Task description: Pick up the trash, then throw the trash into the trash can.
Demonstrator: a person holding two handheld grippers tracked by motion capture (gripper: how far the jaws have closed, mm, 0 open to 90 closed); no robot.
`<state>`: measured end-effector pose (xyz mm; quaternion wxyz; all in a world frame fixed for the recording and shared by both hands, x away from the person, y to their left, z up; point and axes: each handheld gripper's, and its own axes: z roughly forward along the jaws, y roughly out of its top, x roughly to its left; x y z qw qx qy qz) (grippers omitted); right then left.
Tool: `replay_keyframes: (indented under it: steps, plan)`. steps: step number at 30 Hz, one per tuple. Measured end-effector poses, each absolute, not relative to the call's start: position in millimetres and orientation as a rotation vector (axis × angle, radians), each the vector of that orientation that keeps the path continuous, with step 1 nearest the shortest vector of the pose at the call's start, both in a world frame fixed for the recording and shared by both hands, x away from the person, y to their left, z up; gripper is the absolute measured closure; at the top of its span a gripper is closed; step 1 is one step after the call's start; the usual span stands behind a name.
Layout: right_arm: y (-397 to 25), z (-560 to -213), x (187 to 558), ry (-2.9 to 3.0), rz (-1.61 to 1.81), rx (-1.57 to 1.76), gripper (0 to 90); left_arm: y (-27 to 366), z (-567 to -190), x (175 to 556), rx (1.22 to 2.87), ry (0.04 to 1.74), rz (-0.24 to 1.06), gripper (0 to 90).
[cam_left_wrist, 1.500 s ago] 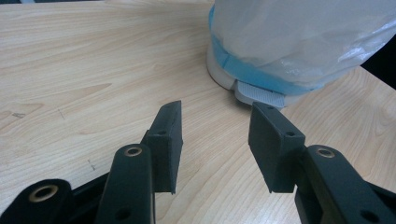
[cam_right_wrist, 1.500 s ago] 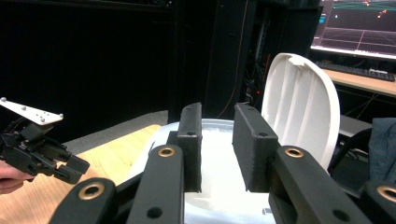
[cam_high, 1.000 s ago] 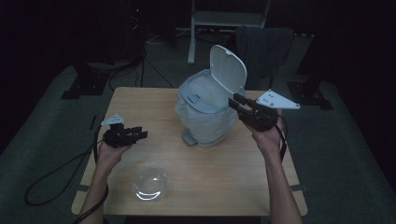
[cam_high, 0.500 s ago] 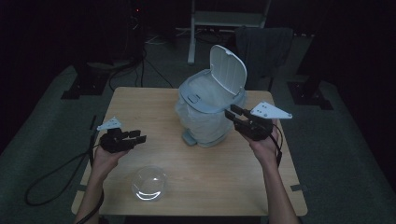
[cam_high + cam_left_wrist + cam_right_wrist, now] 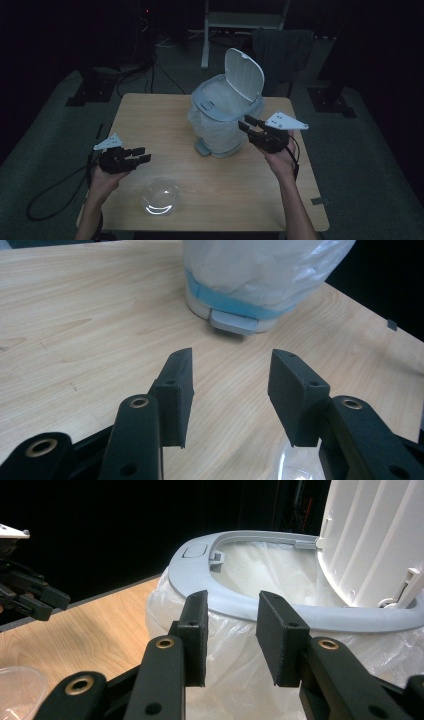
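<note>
You held the right gripper [image 5: 253, 126] spread beside the lidded bin [image 5: 225, 117]; left gripper [image 5: 135, 154] gaped near the table's left edge. Likely next: fetching the clear bowl [image 5: 160, 196].

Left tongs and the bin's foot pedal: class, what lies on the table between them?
Nothing: in the left gripper view, bare wooden table runs from the open left tongs to the bin and its pedal.

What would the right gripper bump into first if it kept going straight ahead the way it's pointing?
Most likely the bin. The right gripper has its jaws open and empty, aimed at the grey rim and the plastic liner bulging just under it. Depth is hard to judge, but nothing seems to lie between.
</note>
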<state>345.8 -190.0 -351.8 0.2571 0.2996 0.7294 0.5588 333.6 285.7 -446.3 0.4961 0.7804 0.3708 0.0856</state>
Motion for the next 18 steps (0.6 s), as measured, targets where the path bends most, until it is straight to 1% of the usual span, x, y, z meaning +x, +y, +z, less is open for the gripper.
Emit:
replay_keyframes:
  steps: [10,18]
  plan:
    - [-191.8,-355.1,344.5,1.978,1.52,0.814,64.3,279.1,-453.3,317.6,1.955,0.87,0.163,51.7]
    - [-193.2,-359.0,343.2,1.981,1.527,0.812,63.5,279.9,-462.6,304.3,1.971,0.865,0.13,50.9]
